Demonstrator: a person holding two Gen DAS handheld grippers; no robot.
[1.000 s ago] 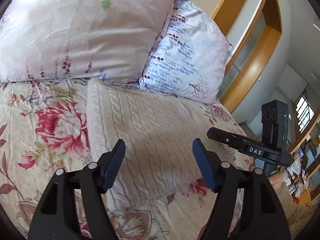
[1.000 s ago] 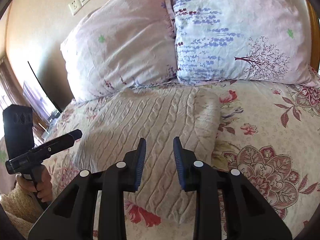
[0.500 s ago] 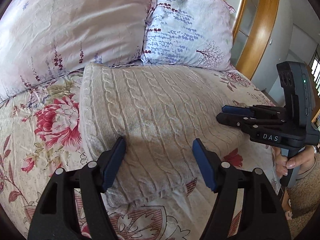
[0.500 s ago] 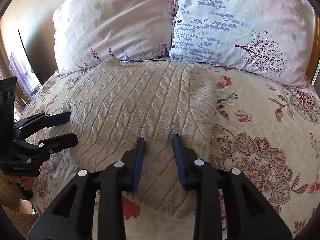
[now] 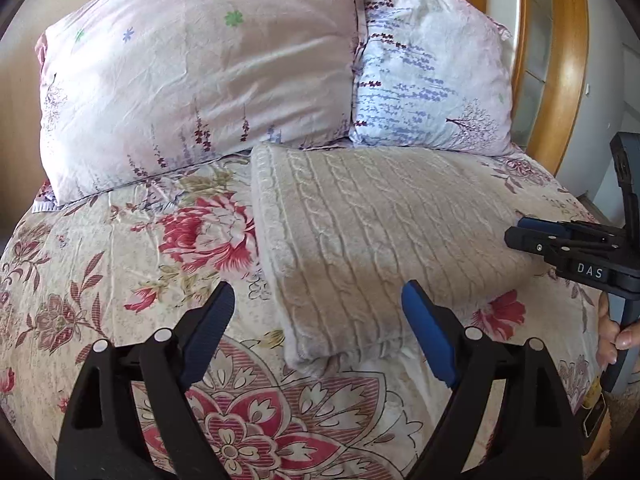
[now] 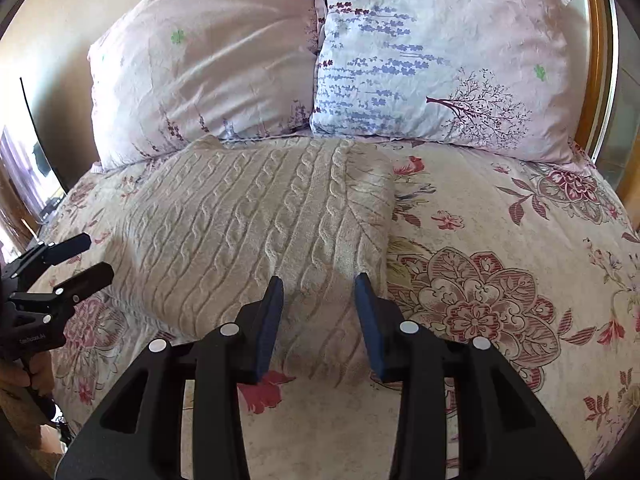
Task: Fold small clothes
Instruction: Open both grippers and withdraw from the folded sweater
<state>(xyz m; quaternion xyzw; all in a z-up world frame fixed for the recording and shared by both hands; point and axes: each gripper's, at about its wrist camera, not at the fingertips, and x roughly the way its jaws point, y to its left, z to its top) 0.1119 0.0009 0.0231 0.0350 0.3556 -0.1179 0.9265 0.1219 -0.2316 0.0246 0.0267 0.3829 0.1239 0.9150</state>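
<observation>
A cream cable-knit sweater (image 5: 380,220) (image 6: 240,232) lies folded flat on the floral bedspread (image 5: 120,280), just in front of the pillows. My left gripper (image 5: 318,292) hovers over its near left corner, and its jaws are opening wide, with the pads clear of the knit. My right gripper (image 6: 319,282) hangs above the sweater's near right part. Its jaws are also opening, with knit showing between the pads but nothing pinched. Each gripper appears in the other's view: the right gripper (image 5: 516,232) at the sweater's right edge, the left gripper (image 6: 96,256) at its left edge.
A pink pillow (image 5: 200,80) and a blue-flowered pillow (image 5: 432,80) lean side by side at the head of the bed. A wooden frame (image 5: 560,60) rises on the right. A person's hand (image 5: 612,332) holds the right gripper's handle. Bare bedspread (image 6: 500,280) stretches right of the sweater.
Both pairs of jaws have spread wider. Both views tipped down toward the sweater, and the left gripper swung left from mid-sweater to its near left corner.
</observation>
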